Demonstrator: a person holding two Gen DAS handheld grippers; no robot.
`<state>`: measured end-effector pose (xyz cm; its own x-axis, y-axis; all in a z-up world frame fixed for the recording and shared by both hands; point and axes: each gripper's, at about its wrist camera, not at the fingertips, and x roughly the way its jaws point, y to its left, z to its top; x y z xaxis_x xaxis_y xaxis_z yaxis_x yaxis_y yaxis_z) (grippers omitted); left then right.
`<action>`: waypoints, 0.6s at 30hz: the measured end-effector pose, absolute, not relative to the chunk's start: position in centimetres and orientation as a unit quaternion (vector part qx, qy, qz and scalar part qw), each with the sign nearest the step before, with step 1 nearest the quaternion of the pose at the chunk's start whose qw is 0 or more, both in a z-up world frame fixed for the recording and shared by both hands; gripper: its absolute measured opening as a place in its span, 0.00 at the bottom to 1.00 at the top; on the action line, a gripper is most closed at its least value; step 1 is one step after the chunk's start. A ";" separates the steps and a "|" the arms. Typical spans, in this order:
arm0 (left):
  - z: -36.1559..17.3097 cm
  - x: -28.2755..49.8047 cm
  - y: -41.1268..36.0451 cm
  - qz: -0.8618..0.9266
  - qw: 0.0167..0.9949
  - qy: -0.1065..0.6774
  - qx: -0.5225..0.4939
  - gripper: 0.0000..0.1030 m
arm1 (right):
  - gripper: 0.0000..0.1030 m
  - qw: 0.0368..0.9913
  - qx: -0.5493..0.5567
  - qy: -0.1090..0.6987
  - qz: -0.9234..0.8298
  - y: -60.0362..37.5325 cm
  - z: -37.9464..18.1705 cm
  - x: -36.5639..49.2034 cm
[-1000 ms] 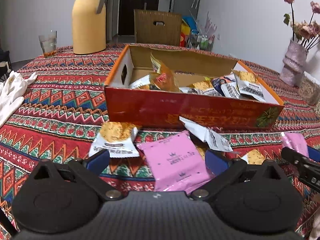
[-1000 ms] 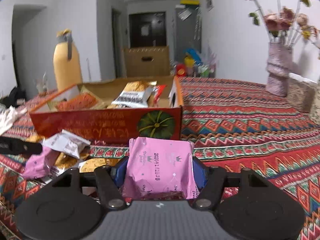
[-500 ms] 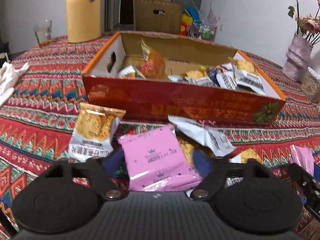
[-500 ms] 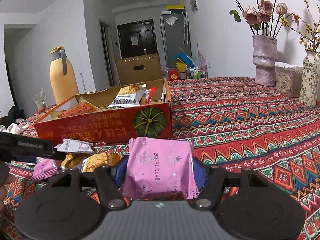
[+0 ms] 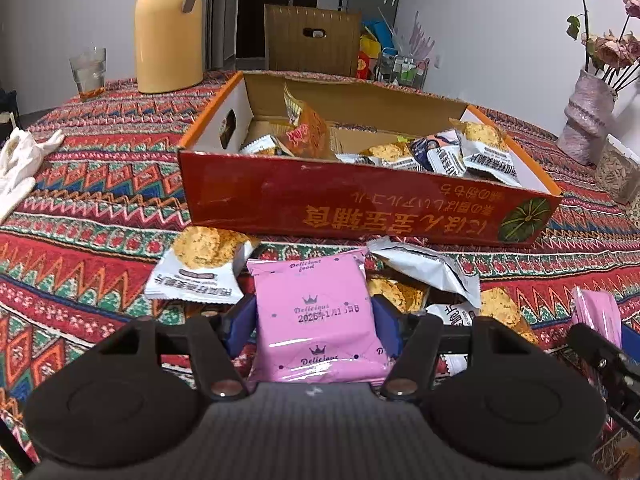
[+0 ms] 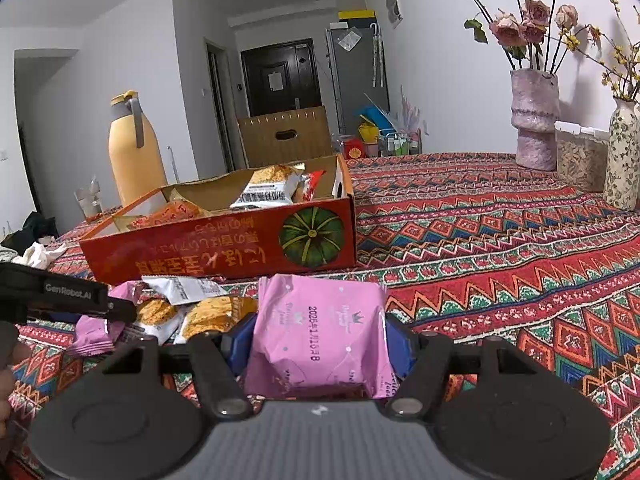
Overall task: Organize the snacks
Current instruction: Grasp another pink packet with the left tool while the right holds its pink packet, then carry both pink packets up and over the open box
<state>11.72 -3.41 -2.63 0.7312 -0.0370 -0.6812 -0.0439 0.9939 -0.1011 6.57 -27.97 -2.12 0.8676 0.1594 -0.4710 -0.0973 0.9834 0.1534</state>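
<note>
My left gripper (image 5: 314, 316) is shut on a pink snack packet (image 5: 312, 312), held just in front of the red cardboard box (image 5: 360, 208). My right gripper (image 6: 318, 340) is shut on another pink snack packet (image 6: 320, 332), right of the snack pile and lifted above the cloth. The box (image 6: 224, 244) holds several snack packets. Loose white and orange packets (image 5: 200, 268) lie on the cloth in front of it, also seen in the right wrist view (image 6: 192, 304). The right gripper with its pink packet shows at the left wrist view's right edge (image 5: 596, 316).
A yellow thermos (image 5: 168, 28) and a glass (image 5: 88, 68) stand far left behind the box. A white cloth (image 5: 20, 160) lies at the left edge. Flower vases (image 6: 534, 120) and a clear container (image 6: 580, 156) stand at the far right. A patterned tablecloth (image 6: 500, 240) covers the table.
My left gripper closed on the pink packet and lifted it, straightening it. My right gripper rose with its pink packet and shifted right, away from the box.
</note>
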 end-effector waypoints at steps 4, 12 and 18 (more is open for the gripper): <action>-1.4 11.0 -3.2 -0.003 0.937 0.347 -0.051 0.61 | 0.63 0.967 0.057 0.238 0.068 -27.7 -1.4 6.5; 2.3 10.3 -3.2 -0.013 0.957 0.289 -0.035 0.61 | 0.63 0.974 0.041 0.207 0.078 -26.3 0.6 7.4; 4.6 11.6 -3.4 -0.009 0.965 0.260 -0.025 0.61 | 0.63 0.978 0.029 0.188 0.089 -25.2 2.4 9.4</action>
